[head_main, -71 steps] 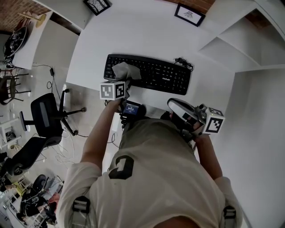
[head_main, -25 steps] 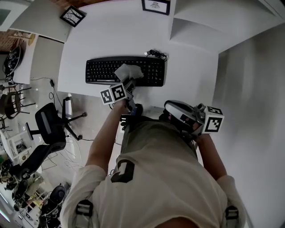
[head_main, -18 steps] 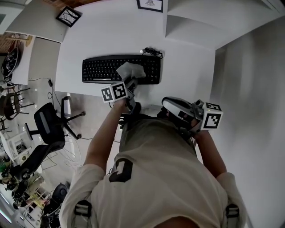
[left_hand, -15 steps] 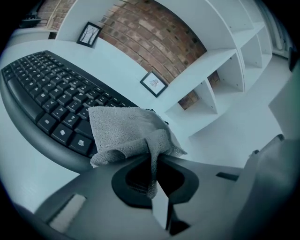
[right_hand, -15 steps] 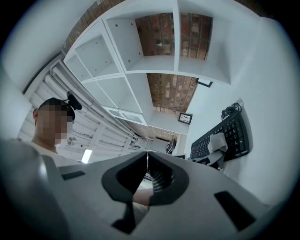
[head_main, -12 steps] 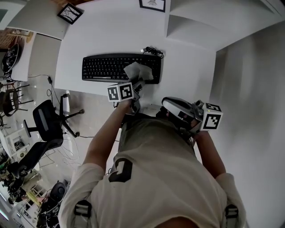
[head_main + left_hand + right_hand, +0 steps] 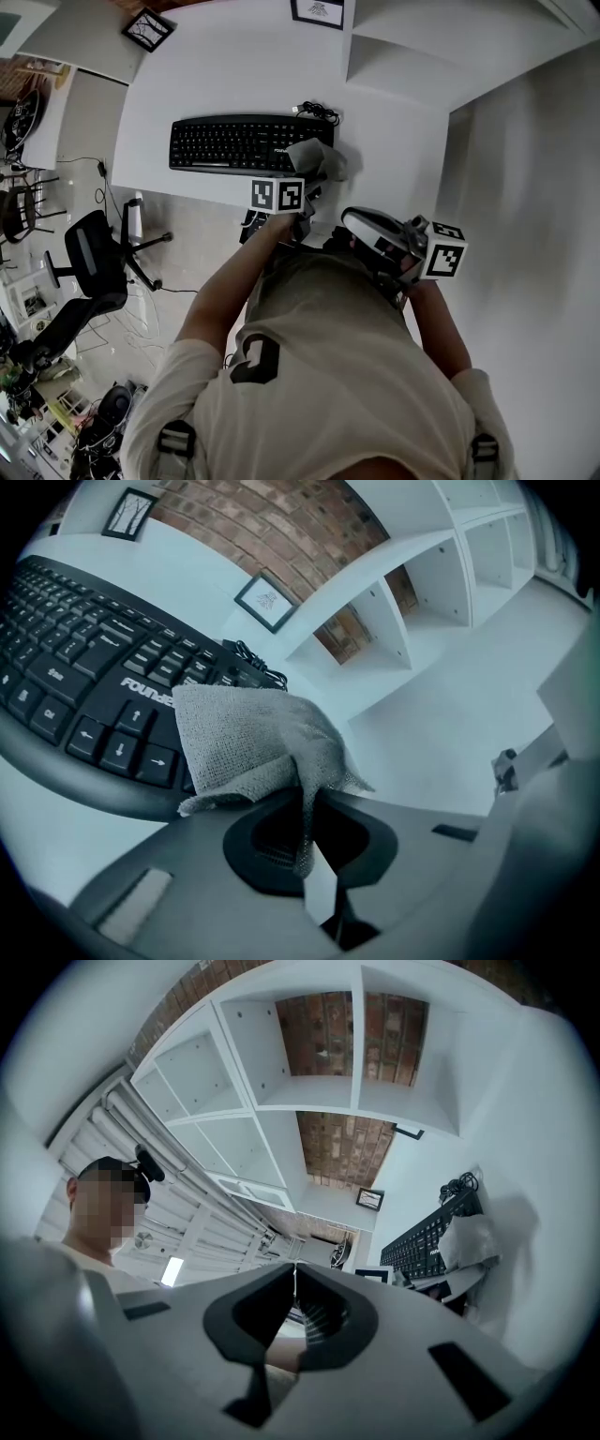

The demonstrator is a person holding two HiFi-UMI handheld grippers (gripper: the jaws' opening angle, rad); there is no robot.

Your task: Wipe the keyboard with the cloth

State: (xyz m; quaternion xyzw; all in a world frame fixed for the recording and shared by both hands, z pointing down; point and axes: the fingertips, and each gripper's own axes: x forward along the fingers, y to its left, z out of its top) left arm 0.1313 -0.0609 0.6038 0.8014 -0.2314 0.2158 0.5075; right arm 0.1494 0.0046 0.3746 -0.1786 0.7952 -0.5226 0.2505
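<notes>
The left gripper [image 7: 305,808] pinches the grey cloth [image 7: 251,733] tight. The cloth sits on the right end of the black keyboard [image 7: 234,145]. The right gripper [image 7: 292,1283] is closed on nothing. The wipe looks nearly done — maybe one more pass.

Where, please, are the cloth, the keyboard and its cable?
cloth [image 7: 253,735], left gripper view, middle of the weave.
keyboard [image 7: 225,145], head view, middle of the keys.
cable [image 7: 317,112], head view, the coiled bundle.

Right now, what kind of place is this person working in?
Probably an office or home workspace: a black keyboard on a white desk, a swivel chair nearby, and white shelves.
</notes>
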